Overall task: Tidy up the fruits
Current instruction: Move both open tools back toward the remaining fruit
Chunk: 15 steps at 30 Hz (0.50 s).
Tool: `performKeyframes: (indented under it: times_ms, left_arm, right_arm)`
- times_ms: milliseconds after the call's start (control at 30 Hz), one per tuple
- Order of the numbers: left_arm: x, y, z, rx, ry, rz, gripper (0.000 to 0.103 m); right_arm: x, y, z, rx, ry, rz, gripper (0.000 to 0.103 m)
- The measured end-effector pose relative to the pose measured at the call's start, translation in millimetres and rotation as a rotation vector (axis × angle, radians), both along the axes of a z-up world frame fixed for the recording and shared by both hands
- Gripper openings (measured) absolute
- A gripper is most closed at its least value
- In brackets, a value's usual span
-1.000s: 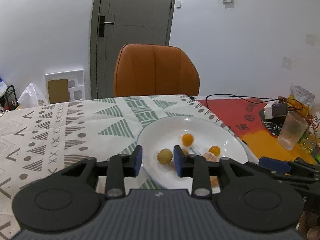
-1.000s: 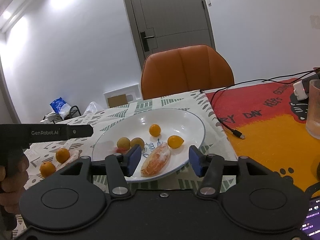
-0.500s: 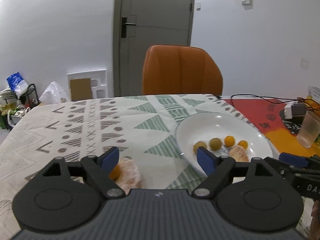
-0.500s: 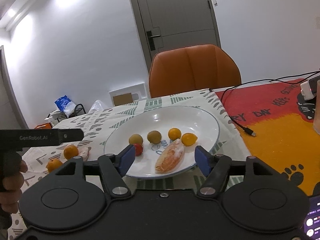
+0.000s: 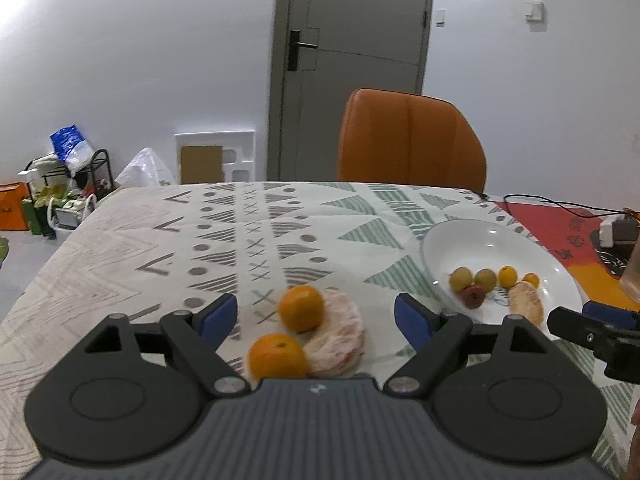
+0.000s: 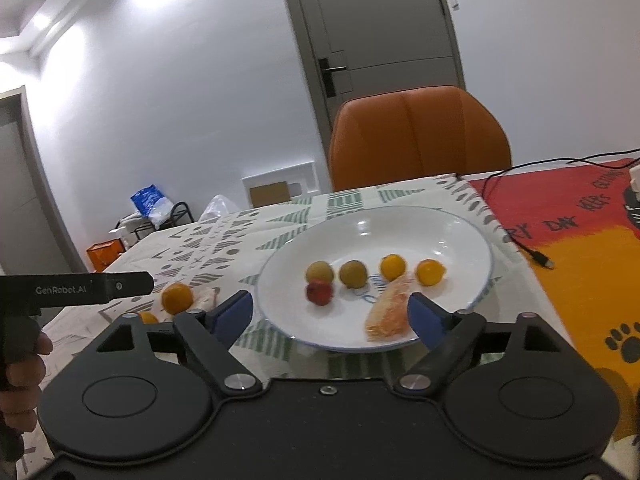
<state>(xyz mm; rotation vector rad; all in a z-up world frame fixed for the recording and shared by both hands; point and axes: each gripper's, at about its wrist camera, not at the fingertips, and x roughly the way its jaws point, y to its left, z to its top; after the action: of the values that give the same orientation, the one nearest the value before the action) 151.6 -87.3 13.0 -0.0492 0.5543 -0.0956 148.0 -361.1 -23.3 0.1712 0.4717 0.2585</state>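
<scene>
Left claw (image 5: 316, 316), spread and empty, has swung from the plate (image 5: 496, 240) to frame two oranges (image 5: 301, 307); right claw (image 6: 332, 312) is opening, empty.

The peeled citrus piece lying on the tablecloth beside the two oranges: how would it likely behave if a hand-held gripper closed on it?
The peeled citrus piece looks soft and membrane-covered, so it would probably squash or split under firm pinching. It lies flat, so it is unlikely to roll. The two oranges seem to touch it; being round, they may roll away if it is pushed.
</scene>
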Motion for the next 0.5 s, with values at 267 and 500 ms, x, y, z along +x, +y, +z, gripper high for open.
performKeyframes:
  times_ms: [267,500]
  left_arm:
    - [-8,26,-5,-0.004,0.006,0.052,0.085]
    - [-13,42,-7,-0.013,0.007,0.077,0.085]
  right_arm:
    - [1,23,0,0.006,-0.002,0.050,0.100]
    - [2,39,2,0.004,-0.003,0.086,0.103]
